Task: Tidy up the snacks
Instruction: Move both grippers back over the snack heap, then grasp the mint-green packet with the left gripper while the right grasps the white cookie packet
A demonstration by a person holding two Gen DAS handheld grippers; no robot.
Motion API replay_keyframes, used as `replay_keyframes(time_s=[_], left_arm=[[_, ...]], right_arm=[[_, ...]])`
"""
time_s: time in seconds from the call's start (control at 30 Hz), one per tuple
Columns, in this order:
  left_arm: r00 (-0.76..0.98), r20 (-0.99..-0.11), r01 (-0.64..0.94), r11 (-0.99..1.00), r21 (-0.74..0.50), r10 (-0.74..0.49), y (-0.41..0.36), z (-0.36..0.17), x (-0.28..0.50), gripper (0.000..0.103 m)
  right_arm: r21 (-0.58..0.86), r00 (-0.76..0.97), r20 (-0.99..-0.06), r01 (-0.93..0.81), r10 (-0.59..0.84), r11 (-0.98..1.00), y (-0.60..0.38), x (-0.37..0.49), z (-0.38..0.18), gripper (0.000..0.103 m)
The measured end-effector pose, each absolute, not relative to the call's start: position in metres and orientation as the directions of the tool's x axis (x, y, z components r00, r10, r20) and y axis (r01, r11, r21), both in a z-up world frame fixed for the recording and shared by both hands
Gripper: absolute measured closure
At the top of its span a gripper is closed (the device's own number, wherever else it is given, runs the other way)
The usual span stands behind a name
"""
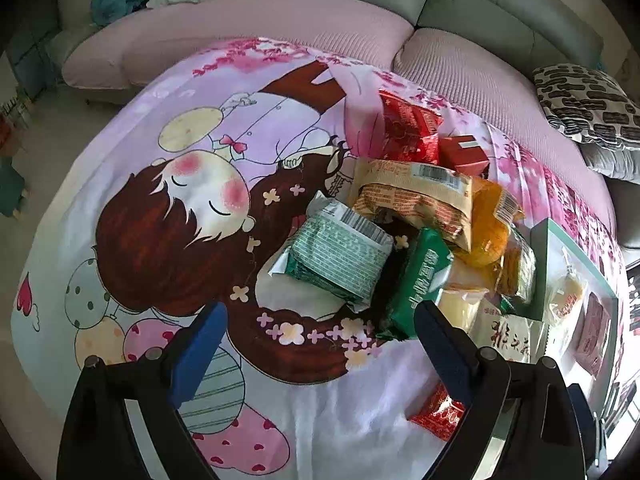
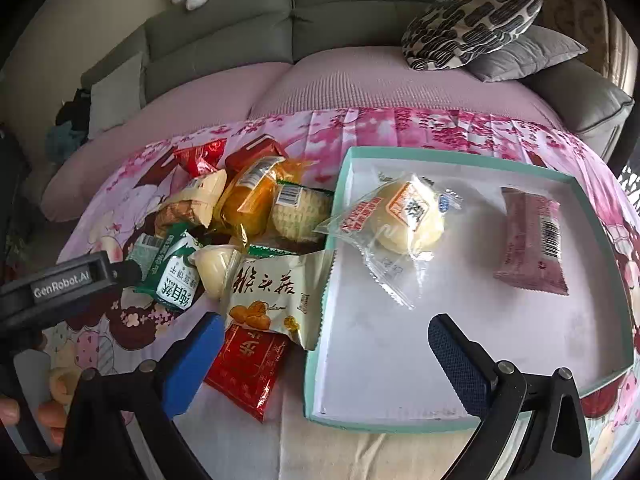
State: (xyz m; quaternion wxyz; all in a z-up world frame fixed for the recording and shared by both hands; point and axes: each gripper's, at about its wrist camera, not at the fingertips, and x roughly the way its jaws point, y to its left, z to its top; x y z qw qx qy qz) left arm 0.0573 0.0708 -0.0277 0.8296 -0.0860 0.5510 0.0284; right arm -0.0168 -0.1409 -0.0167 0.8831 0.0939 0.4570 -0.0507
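A heap of wrapped snacks lies on a cartoon-print cloth (image 1: 168, 184) spread over the table, and beside it, at the right of both views, sits a shallow teal-rimmed tray (image 2: 340, 264). Two items are already inside the tray: a clear-wrapped round pastry (image 2: 404, 216) near its upper left corner and a pink packet (image 2: 532, 240) toward the right. The sorting looks only just begun, with most of the pile left.

The left gripper (image 1: 320, 332) hangs over the cloth at the lower middle of its view, fingers wide apart with nothing between them. Just above them lies a green-and-silver packet (image 1: 340, 256), with a dark green biscuit packet (image 1: 420, 280) next to it. That first one seems the likeliest pick.

The right gripper (image 2: 324, 356) is spread wide too, empty, straddling the tray's left rim. Its left finger (image 2: 192, 364) rests by a red packet (image 2: 248, 364) and a cream mushroom-biscuit packet (image 2: 272, 300) that leans against the rim.

I'd say the next move calls for lowering one gripper so its pads sit on either side of a single packet, closing gently since the wrappers are slippery and crushable, then carrying it into the tray's bare lower area.
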Motion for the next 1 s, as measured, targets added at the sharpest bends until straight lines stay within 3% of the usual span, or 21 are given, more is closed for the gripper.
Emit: replay_keyframes(time_s=[0.27,0.67,0.87,0.9,1.0], left_arm=[[0.374,-0.927,-0.192,0.974,-0.121,-0.042,0.092,-0.033,0.075,0.009],[0.339,-0.940,-0.074,0.996,-0.054,-0.026,0.068,-0.052,0.101,0.008],[0.343,-0.938,-0.063,0.995,-0.080,-0.053,0.068,-0.056,0.110,0.009],[0.342,-0.938,-0.056,0.995,-0.087,-0.062,0.067,-0.057,0.111,0.010],[0.320,-0.945,-0.064,0.994,-0.093,-0.068,0.066,-0.062,0.112,0.025]], right_arm=[[0.098,0.587,-0.809,0.138,-0.001,0.986,-0.131,-0.010,-0.016,0.000],[0.063,0.588,-0.809,0.086,0.000,0.994,-0.113,0.001,-0.018,0.003],[0.063,0.582,-0.813,0.090,-0.001,0.994,-0.116,0.003,-0.019,0.005],[0.060,0.581,-0.814,0.087,-0.002,0.994,-0.116,0.003,-0.020,0.008],[0.054,0.578,-0.816,0.078,-0.001,0.995,-0.114,0.005,-0.021,0.010]])
